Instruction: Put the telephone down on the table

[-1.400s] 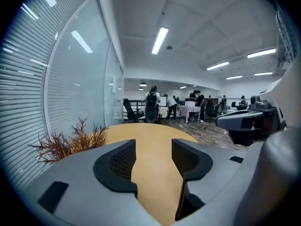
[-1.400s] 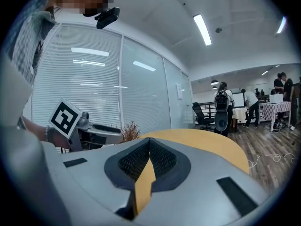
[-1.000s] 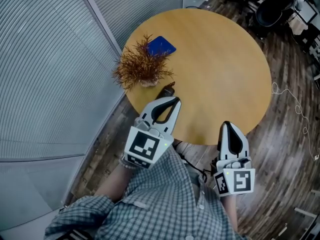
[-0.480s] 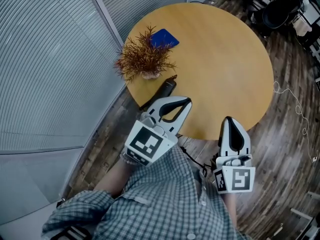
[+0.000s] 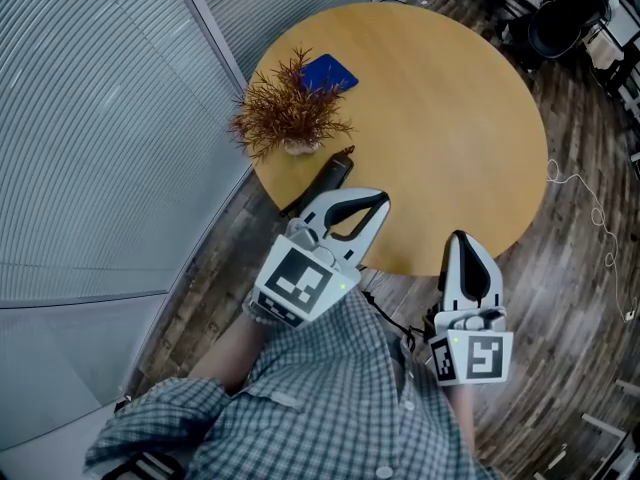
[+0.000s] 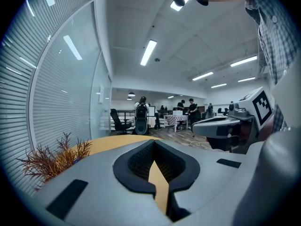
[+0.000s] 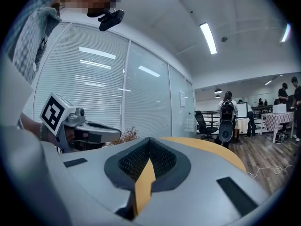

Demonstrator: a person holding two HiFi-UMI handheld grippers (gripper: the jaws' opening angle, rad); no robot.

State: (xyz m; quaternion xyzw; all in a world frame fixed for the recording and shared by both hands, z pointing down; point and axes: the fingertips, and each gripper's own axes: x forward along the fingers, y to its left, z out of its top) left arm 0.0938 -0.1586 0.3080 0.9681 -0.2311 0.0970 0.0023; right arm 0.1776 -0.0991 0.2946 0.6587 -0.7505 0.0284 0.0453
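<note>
Approach step, prob., w/ left hand-held gripper (image 5: 381,204) & right hand-held gripper (image 5: 458,240) pressed together, empty. Next: spread left, reach apparent telephone (image 5: 335,171) at table (image 5: 450,118) edge.

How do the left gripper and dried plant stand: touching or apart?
Apart. Head view shows tabletop between the shut left gripper and the dried plant.

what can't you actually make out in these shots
- Head view: dark object near the table edge is too small and dark to confirm as the telephone.
- Head view: blue flat item is partly behind the dried plant; its identity is unclear.
- Left gripper view: the shut left gripper hides most of the table.
</note>
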